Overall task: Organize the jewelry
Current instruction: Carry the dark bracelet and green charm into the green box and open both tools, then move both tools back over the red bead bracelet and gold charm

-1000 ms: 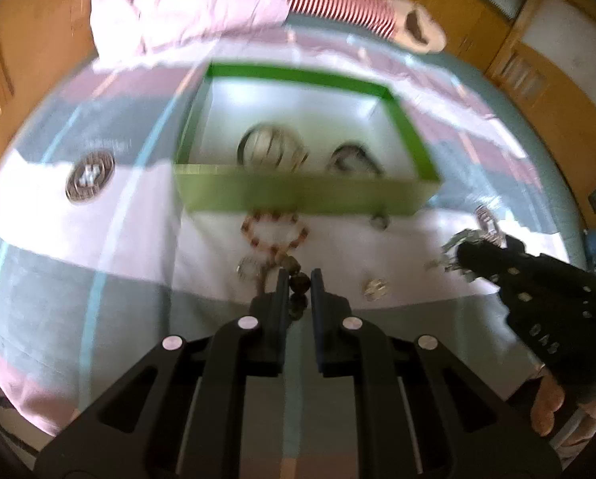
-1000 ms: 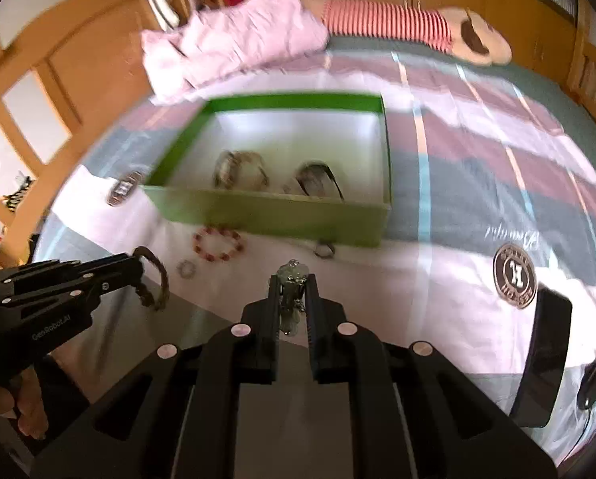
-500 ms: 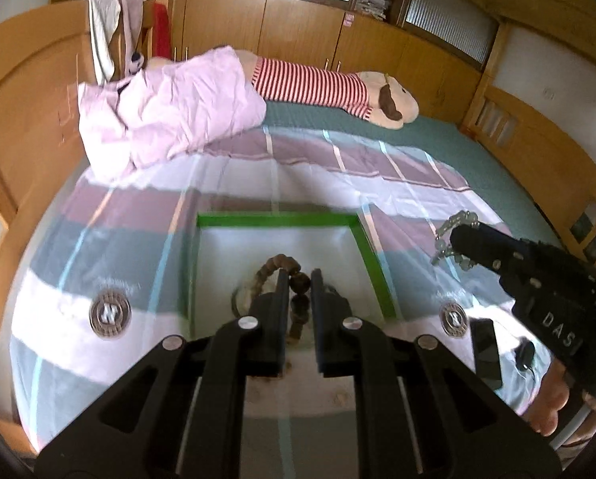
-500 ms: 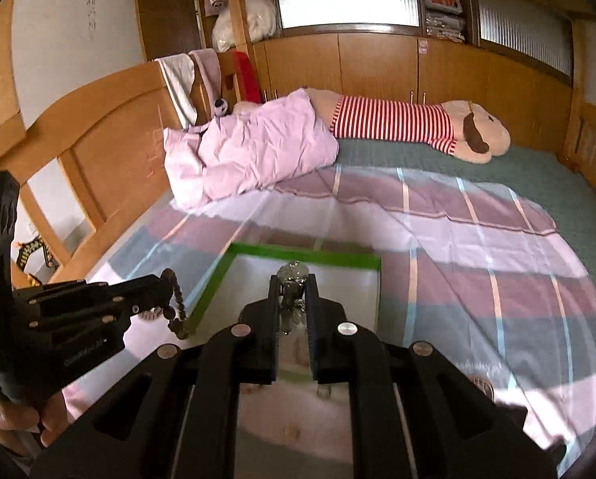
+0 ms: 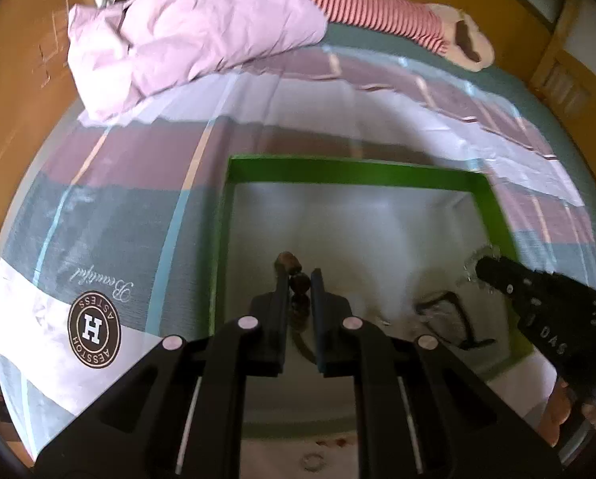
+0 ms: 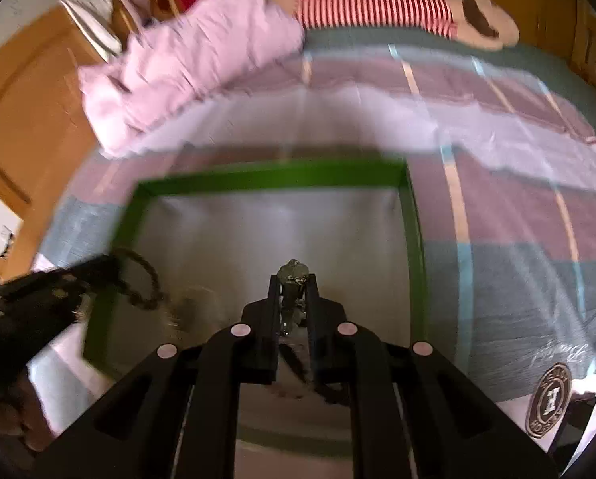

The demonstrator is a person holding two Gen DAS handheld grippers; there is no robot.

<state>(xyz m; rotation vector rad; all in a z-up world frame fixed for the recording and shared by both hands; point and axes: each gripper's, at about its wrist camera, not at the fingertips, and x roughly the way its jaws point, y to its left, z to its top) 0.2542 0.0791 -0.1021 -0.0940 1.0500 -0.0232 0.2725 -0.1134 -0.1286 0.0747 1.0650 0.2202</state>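
1. Left gripper [image 5: 299, 275]: fingers nearly together, clamped on a dark brown beaded bracelet [image 5: 294, 275]. A few beads poke out past the tips; the rest of the strand hangs between and below the fingers. In the right wrist view the same bracelet [image 6: 140, 279] shows as a dark loop dangling from the left gripper [image 6: 98, 269].
2. Right gripper [image 6: 294, 279]: fingers close together, pinching a pale clear-beaded bracelet [image 6: 293, 275]; a grey-green bead cluster sits at the tips. From the left wrist view the right gripper [image 5: 482, 269] enters at the right, with the clear beads [image 5: 475, 263] glinting at its tip.
3. Both grippers are held above the interior of the green box [image 5: 350, 167], an open rectangular box with green walls and a whitish floor. Left is over the near-left part, right over the right side near the right wall.
4. On the box floor: a dark looped item [image 5: 453, 319], near right. Its type cannot be told because of blur. Another blurred pale shape [image 6: 194, 303] lies at the near left in the right wrist view.
5. The box sits on a striped bedspread [image 5: 138, 167] in mauve, grey-green and white, which carries a round brown "H" logo [image 5: 94, 326].
6. Outside the near wall, a small ring [image 5: 312, 461] lies on the bedspread.
7. Far side of the bed: a crumpled pink quilt [image 5: 186, 36] and a plush toy in a red-striped shirt [image 5: 397, 12].
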